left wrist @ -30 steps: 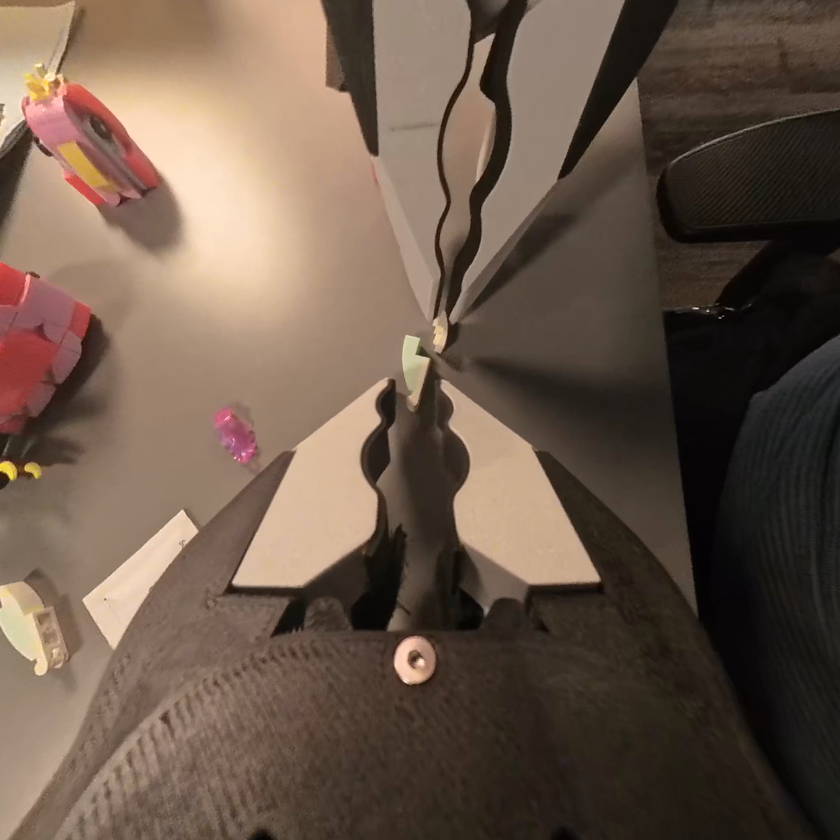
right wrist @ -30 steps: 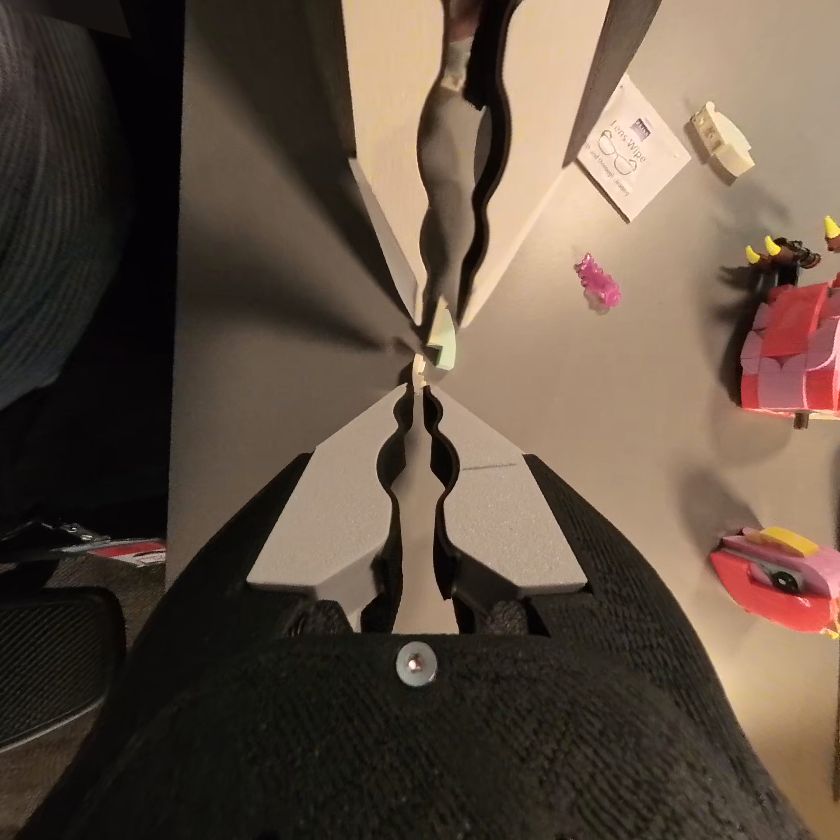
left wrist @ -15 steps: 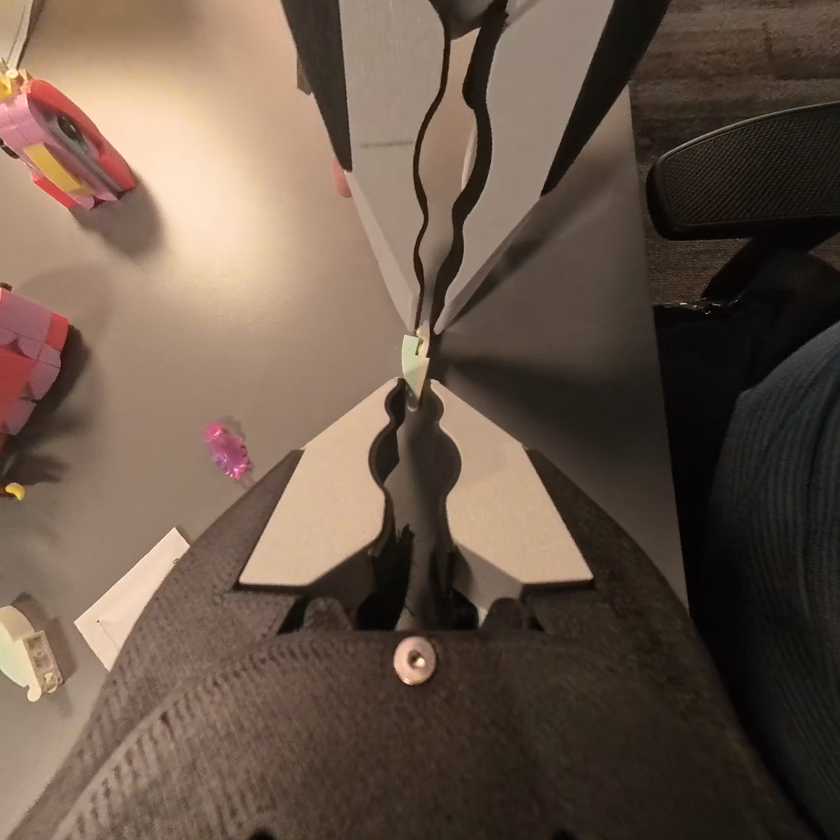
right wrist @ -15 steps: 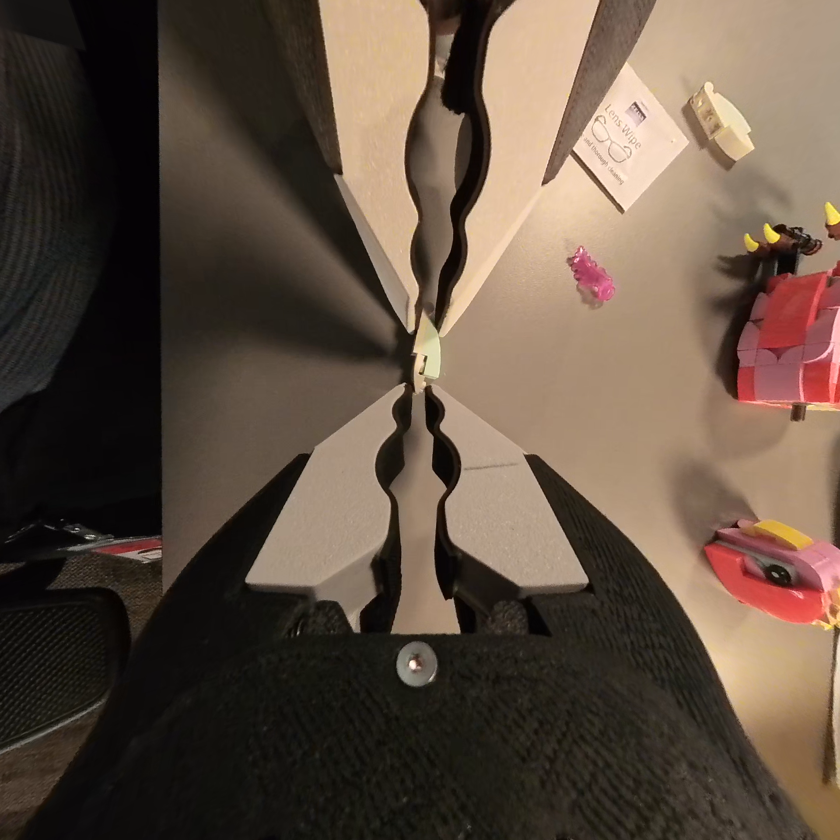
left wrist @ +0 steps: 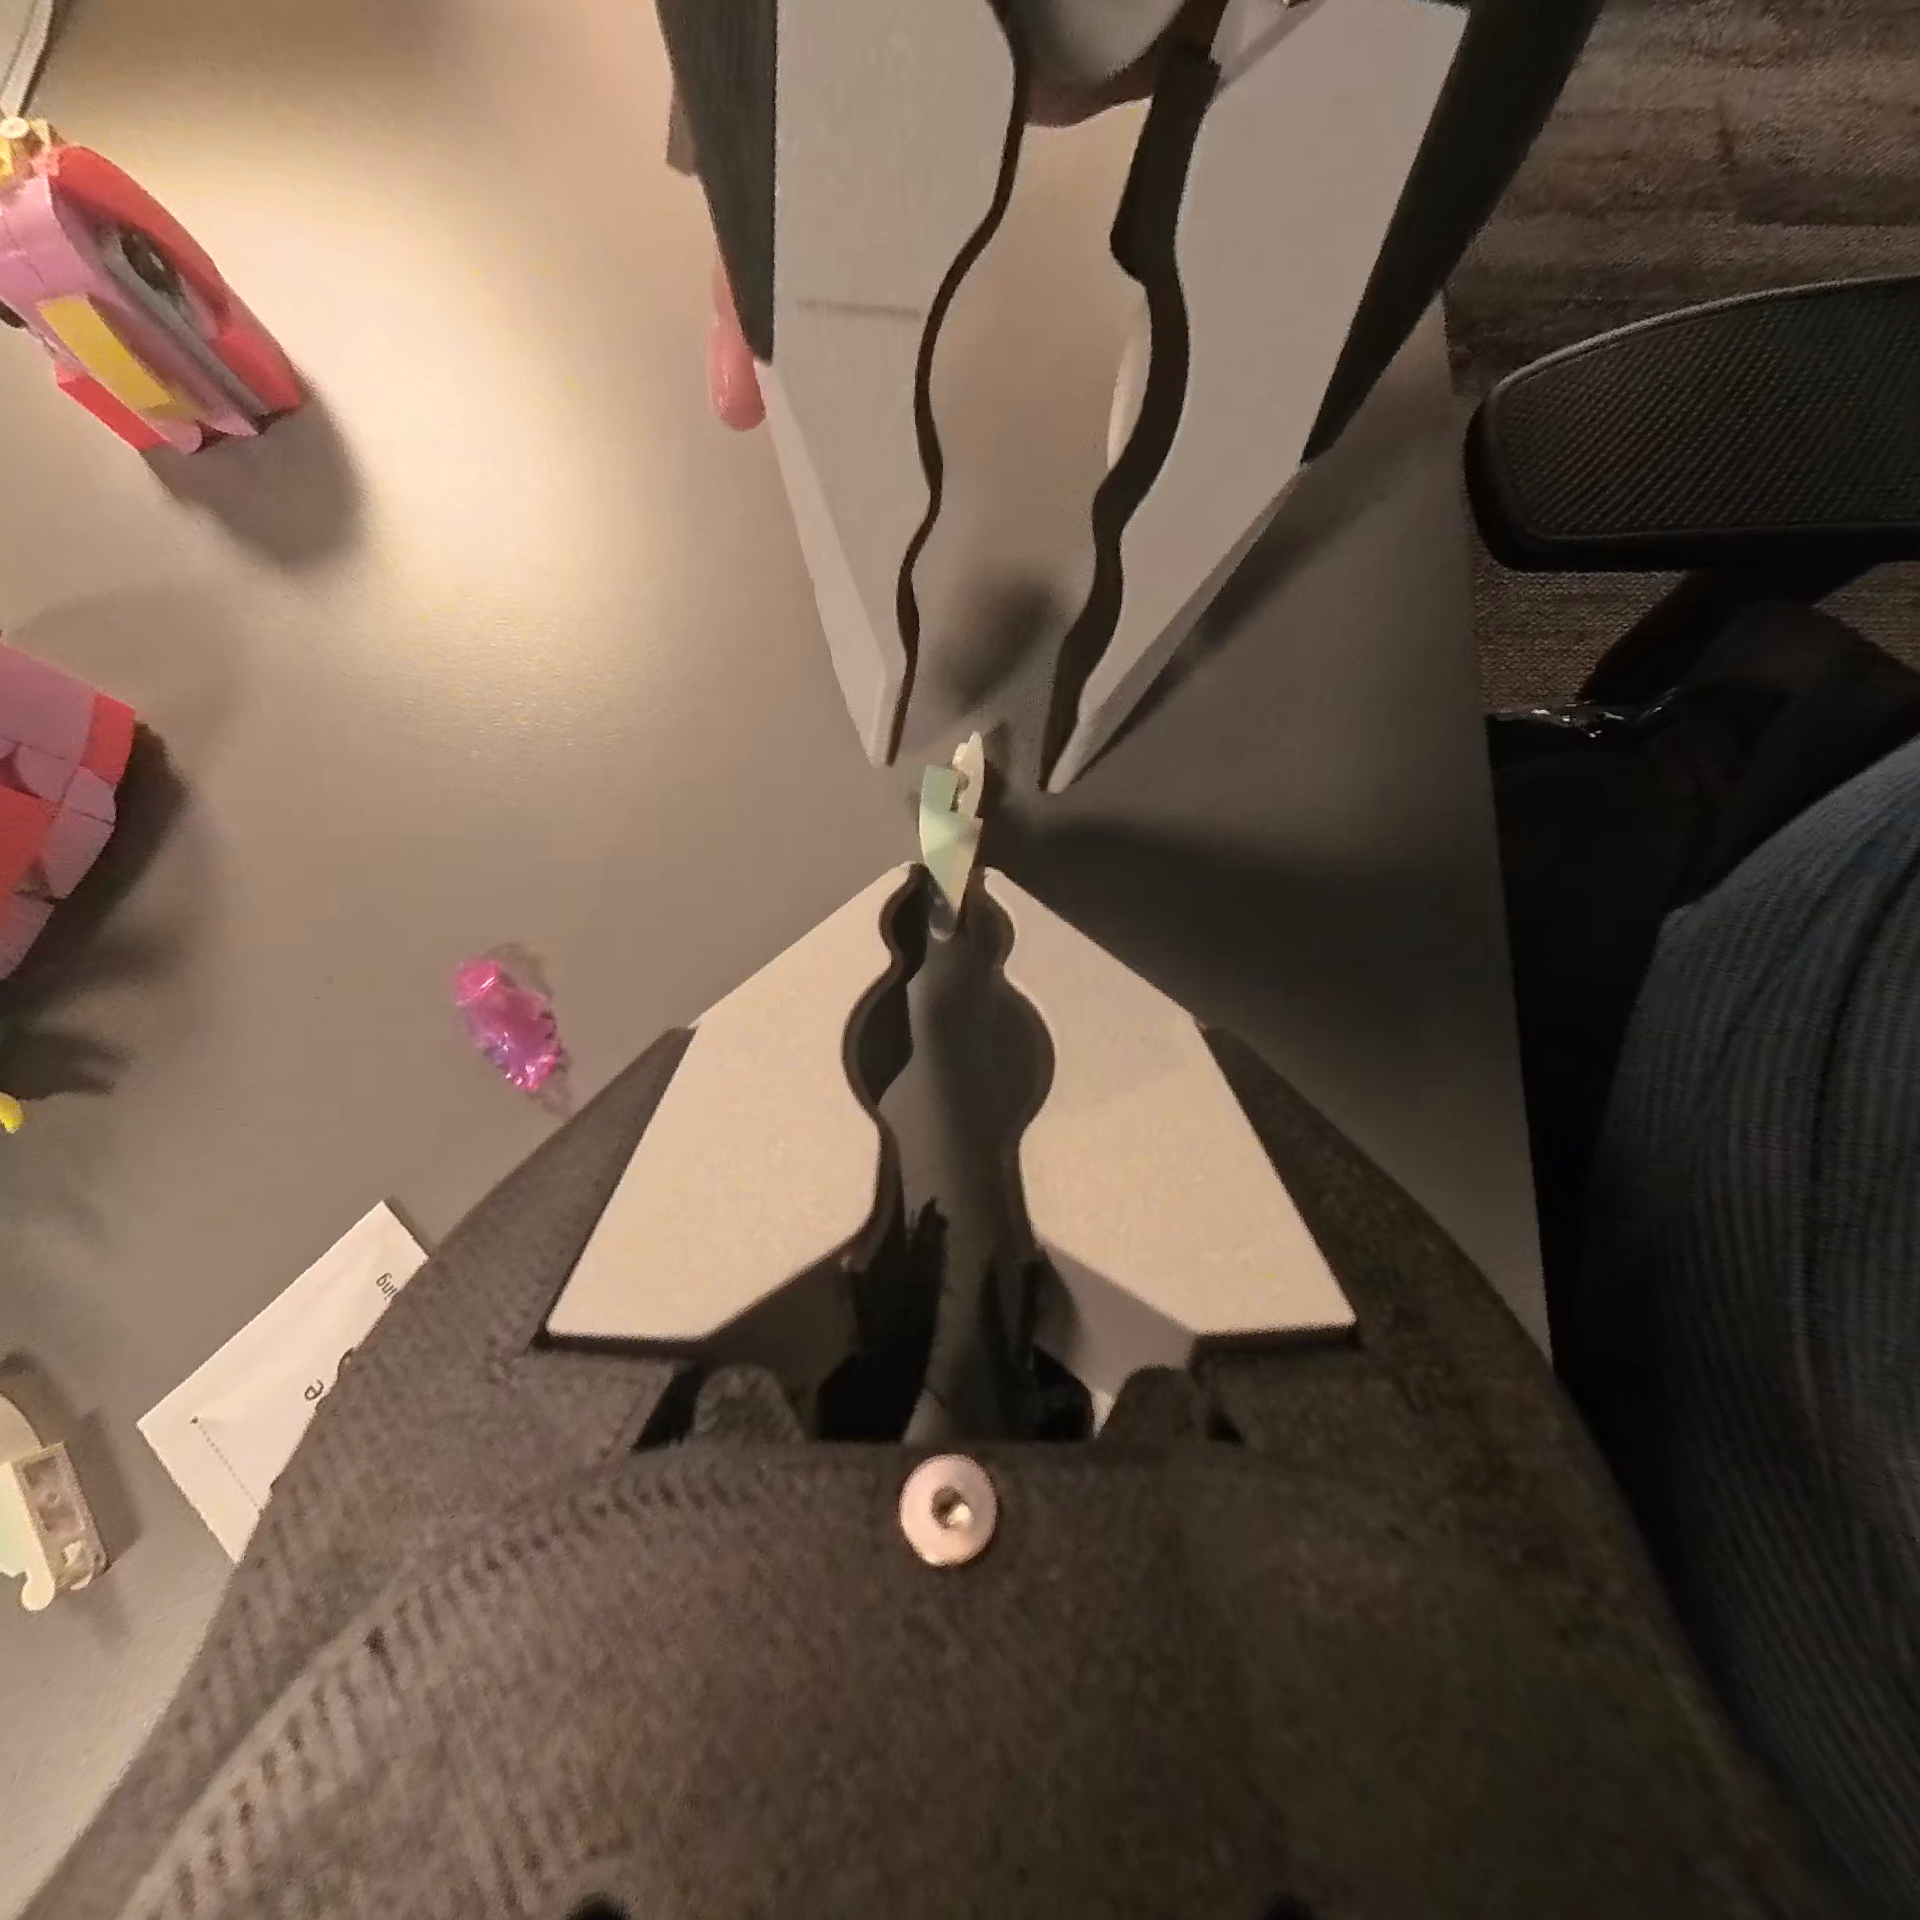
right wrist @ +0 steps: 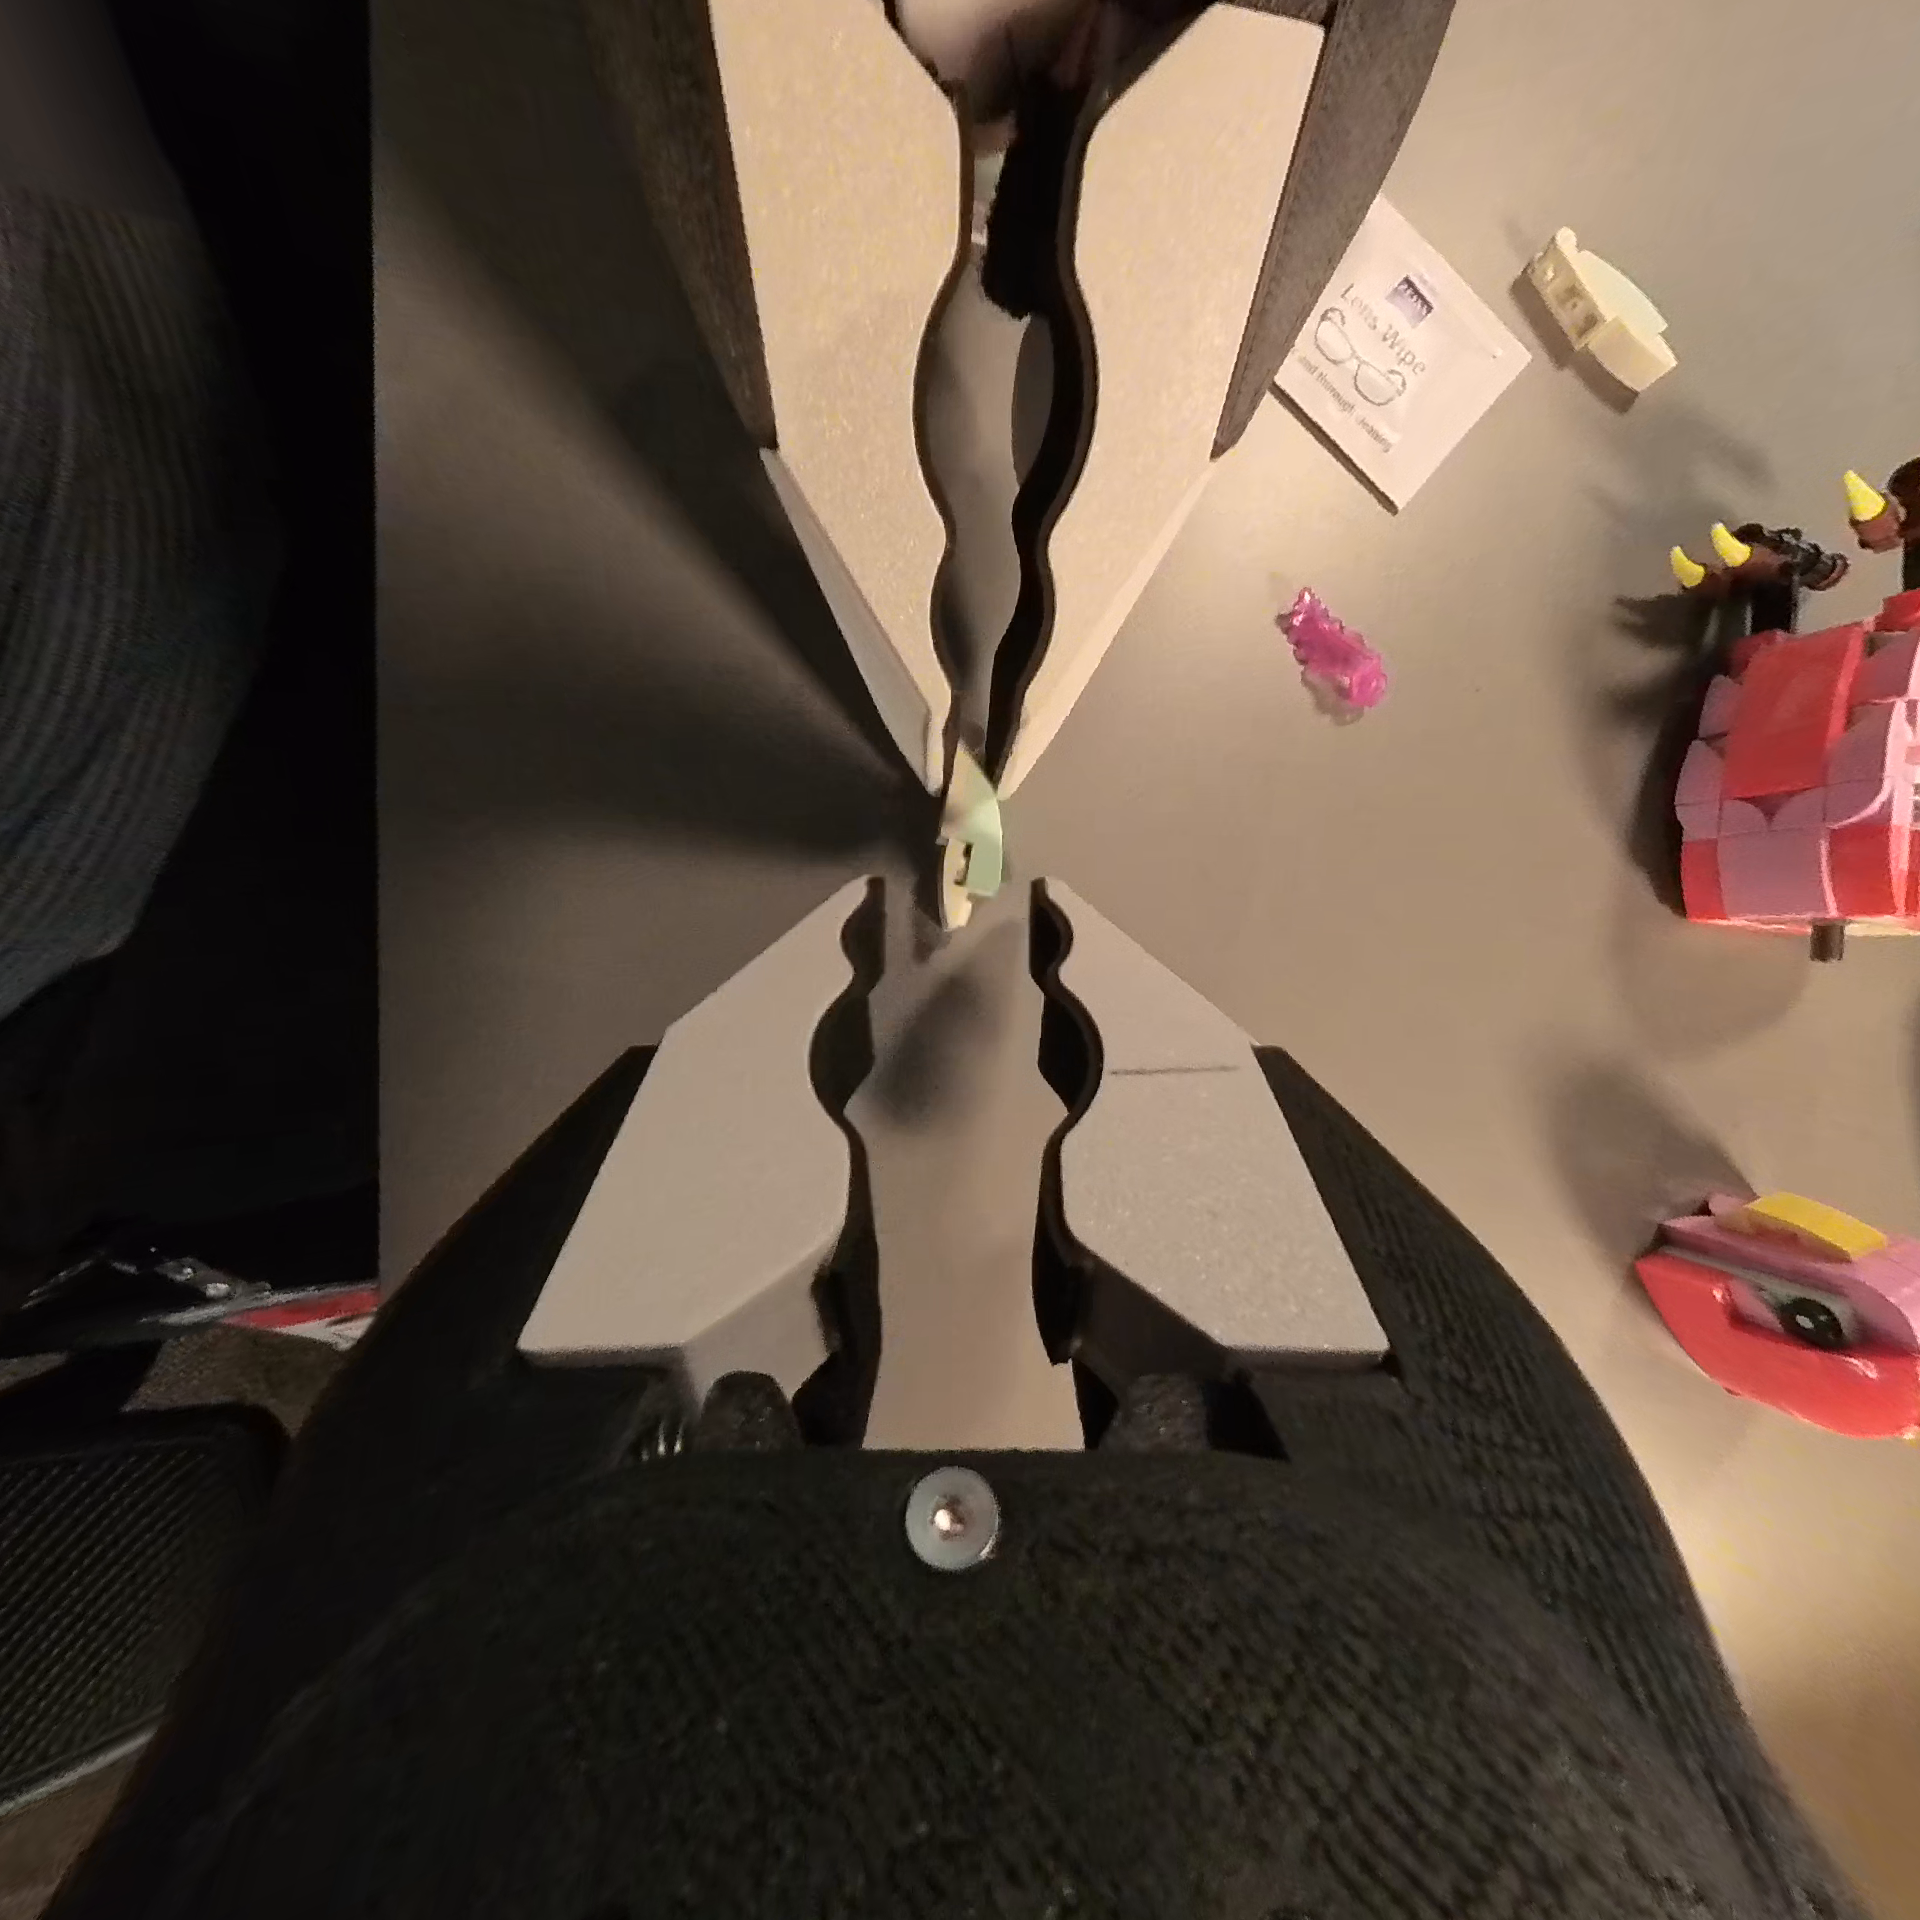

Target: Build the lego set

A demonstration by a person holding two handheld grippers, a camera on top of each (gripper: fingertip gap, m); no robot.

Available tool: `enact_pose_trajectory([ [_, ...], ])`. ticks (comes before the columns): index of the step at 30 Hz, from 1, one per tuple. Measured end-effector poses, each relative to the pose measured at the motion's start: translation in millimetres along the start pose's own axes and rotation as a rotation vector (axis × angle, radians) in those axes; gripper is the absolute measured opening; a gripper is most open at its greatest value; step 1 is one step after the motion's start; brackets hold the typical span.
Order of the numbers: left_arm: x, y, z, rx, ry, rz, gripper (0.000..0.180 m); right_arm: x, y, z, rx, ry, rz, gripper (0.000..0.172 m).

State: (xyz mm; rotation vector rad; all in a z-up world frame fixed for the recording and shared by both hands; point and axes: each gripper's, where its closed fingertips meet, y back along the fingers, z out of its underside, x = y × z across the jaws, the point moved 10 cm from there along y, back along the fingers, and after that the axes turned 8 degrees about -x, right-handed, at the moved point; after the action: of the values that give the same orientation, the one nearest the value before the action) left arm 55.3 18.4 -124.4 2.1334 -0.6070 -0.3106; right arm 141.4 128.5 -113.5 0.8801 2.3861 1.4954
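- Right gripper (right wrist: 951, 914) just spread its fingers wide, letting go of the cream bit.
- Left gripper (left wrist: 951, 878) pinches the green piece (left wrist: 948, 831), joined pair hanging over the surface (left wrist: 520, 623).

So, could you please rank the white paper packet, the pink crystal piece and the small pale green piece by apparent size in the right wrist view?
1. White paper packet, largest, though the left gripper hides one edge.
2. Pink crystal piece.
3. Pale green piece, pinched in that gripper's fingers. The last two look close in size, and the fingers hide part of the green one, so their order is unsure.
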Motion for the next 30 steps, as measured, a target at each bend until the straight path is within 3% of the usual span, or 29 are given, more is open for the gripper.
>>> enact_pose_trajectory([
  [17,3.5,0.4,-0.9,-0.008,-0.071,-0.034,0.006,4.0,-3.6,-8.2,-0.057,0.029,-0.028,0.010],
  [23,12.4,5.3,-0.5,0.030,-0.203,-0.136,0.006,-7.1,2.5,-13.5,-0.078,0.137,0.107,0.011],
  [30,18.4,33.5,-9.7,0.115,-0.321,-0.350,0.006,-15.4,27.9,-29.4,-0.049,0.244,0.387,0.010],
])
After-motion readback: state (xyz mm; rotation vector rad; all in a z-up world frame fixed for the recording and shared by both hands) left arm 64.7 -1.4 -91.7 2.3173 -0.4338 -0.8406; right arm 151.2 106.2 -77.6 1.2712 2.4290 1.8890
